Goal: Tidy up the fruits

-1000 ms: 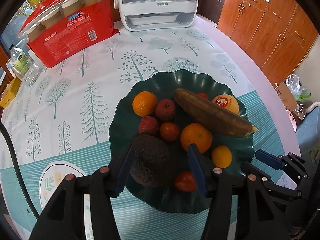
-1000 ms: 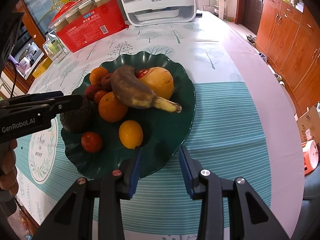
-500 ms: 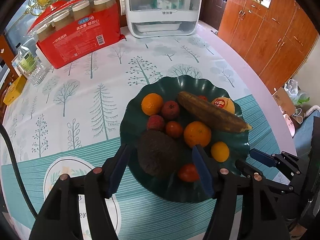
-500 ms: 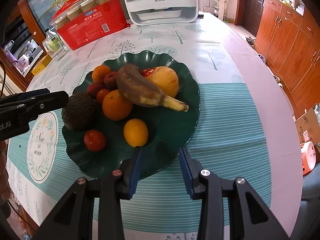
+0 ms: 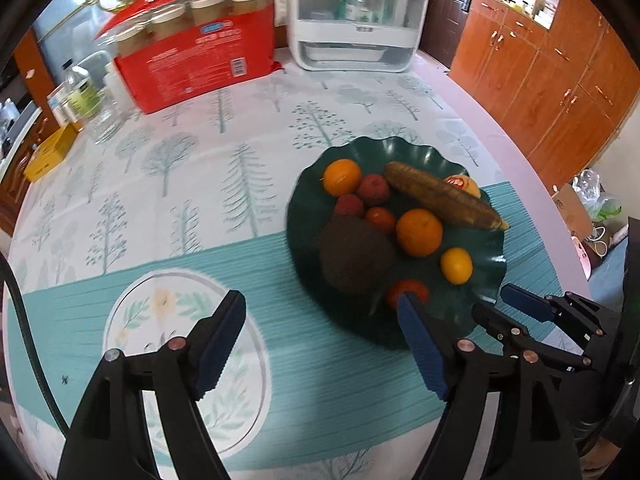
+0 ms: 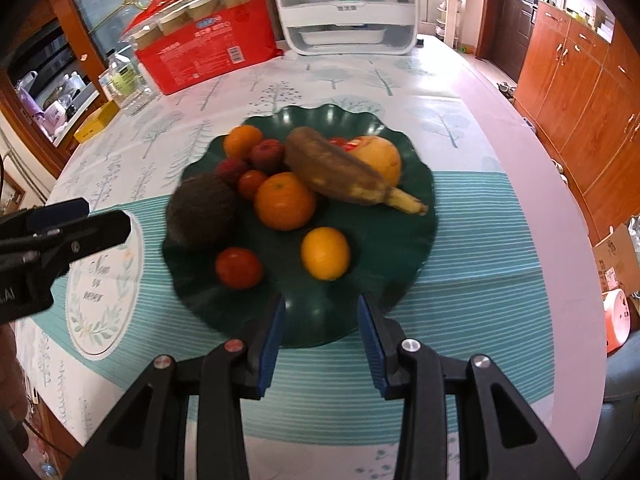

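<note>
A dark green wavy plate [image 5: 384, 152] [image 6: 332, 116] holds a rough brown avocado [image 5: 356, 254] [image 6: 202, 210], a browned banana [image 5: 440, 200] [image 6: 336, 168], oranges [image 5: 419, 232], a tomato [image 6: 239, 267], small red fruits [image 5: 373, 189] and a yellow fruit with a red sticker [image 6: 380, 158]. My left gripper [image 5: 320, 300] hangs over the tablecloth at the plate's near-left rim, its jaws opening, nothing between them. My right gripper [image 6: 321, 300] hovers over the plate's front rim, jaws slightly apart and empty. Each gripper shows in the other's view, the right [image 5: 520, 304] and the left [image 6: 80, 216].
A red carton of cups [image 5: 200, 60], a white appliance [image 5: 352, 20], bottles [image 5: 80, 96] and a yellow box [image 5: 48, 152] stand along the table's far side. A round printed emblem [image 5: 184, 344] lies under my left gripper. Wooden cabinets [image 5: 560, 80] line the right, past the table edge.
My left gripper spread wider and drew back to the left, away from the avocado, which stays on the plate. The right gripper backed off a little with its gap unchanged.
</note>
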### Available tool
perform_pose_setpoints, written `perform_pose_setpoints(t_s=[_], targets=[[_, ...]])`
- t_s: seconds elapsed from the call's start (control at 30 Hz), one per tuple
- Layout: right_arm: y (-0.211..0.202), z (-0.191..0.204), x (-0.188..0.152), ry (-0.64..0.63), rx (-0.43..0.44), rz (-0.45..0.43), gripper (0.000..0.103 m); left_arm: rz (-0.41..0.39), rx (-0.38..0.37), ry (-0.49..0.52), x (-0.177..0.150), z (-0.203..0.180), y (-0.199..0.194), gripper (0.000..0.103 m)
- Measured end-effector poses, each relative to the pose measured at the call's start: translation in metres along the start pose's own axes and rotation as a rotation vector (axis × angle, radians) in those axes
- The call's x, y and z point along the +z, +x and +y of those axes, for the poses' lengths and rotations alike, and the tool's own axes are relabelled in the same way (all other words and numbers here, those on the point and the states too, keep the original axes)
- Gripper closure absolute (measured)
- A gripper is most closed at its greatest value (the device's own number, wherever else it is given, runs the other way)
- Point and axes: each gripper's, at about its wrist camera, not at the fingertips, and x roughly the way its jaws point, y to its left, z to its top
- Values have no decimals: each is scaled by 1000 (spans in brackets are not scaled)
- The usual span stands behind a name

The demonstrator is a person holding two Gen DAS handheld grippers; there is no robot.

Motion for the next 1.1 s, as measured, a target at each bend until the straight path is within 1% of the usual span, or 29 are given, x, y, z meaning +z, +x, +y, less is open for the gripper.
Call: perform_pose_setpoints(t_s=[0.03,0.13,0.17,0.23,0.3,0.4,0.47,0.57,0.63,0.7,0.8,0.9,1.1], targets=[[-3,5,-1,-2,6,0,65,1,5,-7,-3,3,-3,20],[-11,20,-2,-5,26,3,65,-5,15,-35,-14,14,-18,19],[-14,25,-2,-6,34,5,65,-12,26,-43,-18,18,-25,19],[-23,37,-3,-6,49,11,65,-29,54,-55,-24,25,-38,13],[-32,49,-2,-2,64,13,65,-53,82,-73,-29,33,-53,11],[-48,65,1,-5,74,-4,65,-80,115,-113,-34,46,-74,11],[-59,75,3,-10,67,-15,65,-91,122,-143,-36,54,-86,11],[-74,86,9,-21,57,-36,61,-108,132,-193,-39,64,-103,10],[-88,92,12,-27,51,-68,57,-113,134,-220,-42,68,-113,7],[-98,97,15,-32,43,-90,54,-111,142,-239,-46,69,-119,6],[-111,104,16,-36,34,-121,50,-115,182,-236,-50,68,-127,6],[-118,110,16,-50,22,-139,50,-124,197,-243,-52,71,-133,6],[-122,116,14,-57,9,-146,49,-127,207,-244,-54,73,-138,6]])
